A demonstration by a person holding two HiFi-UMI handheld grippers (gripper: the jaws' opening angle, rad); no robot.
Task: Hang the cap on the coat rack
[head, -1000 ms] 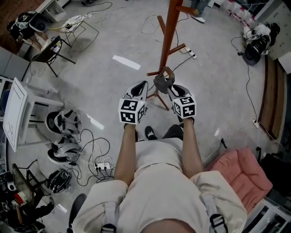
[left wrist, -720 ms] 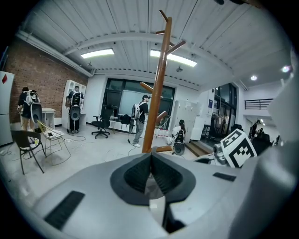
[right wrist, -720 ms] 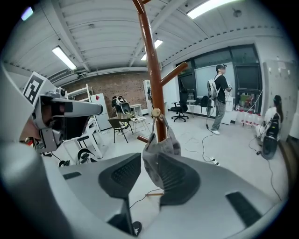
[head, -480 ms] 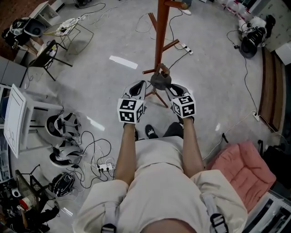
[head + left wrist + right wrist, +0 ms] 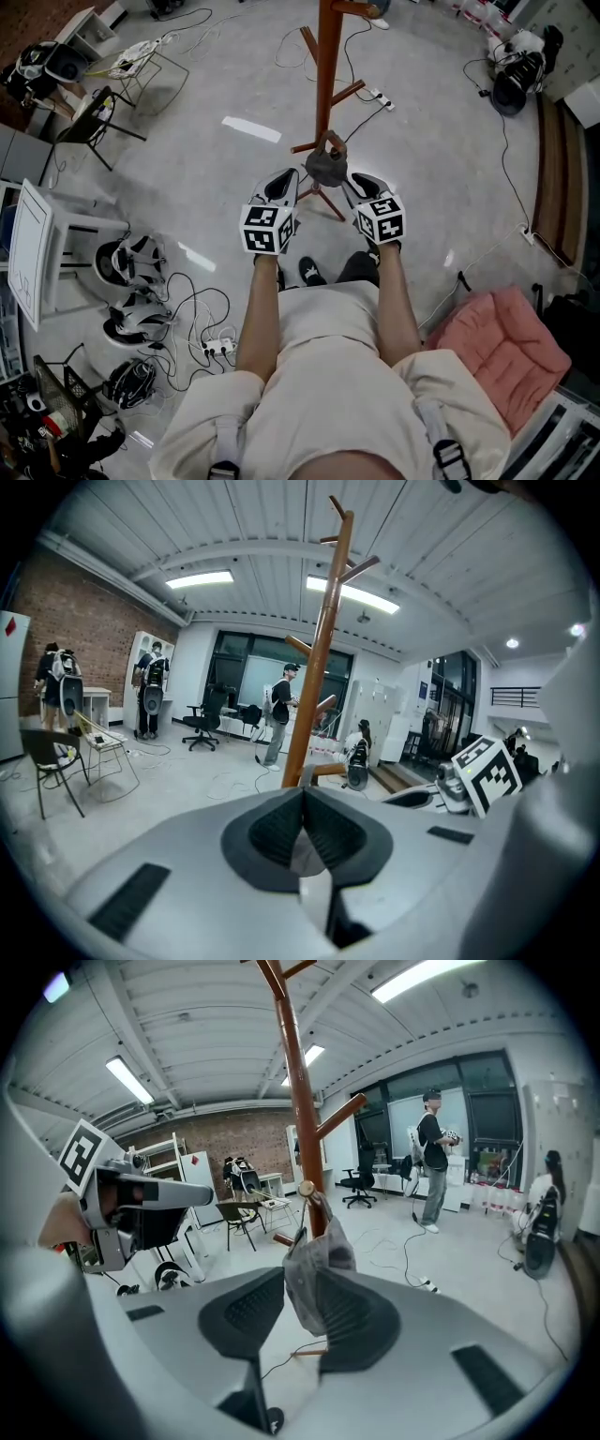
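Right claw [image 5: 300, 1286] pinching grey cap [image 5: 321, 1258] | crumpled, limp, top at coat rack [image 5: 298, 1119] peg | left claw [image 5: 302, 803] closed, empty

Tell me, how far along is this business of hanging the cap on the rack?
Done: the grey fabric cap is up at the brown wooden coat rack, its top against the tip of a low peg. In hand: the right tool is closed on the cap's lower part; the left tool is shut and empty. Left: make sure the cap is hooked, which I cannot tell, then release.
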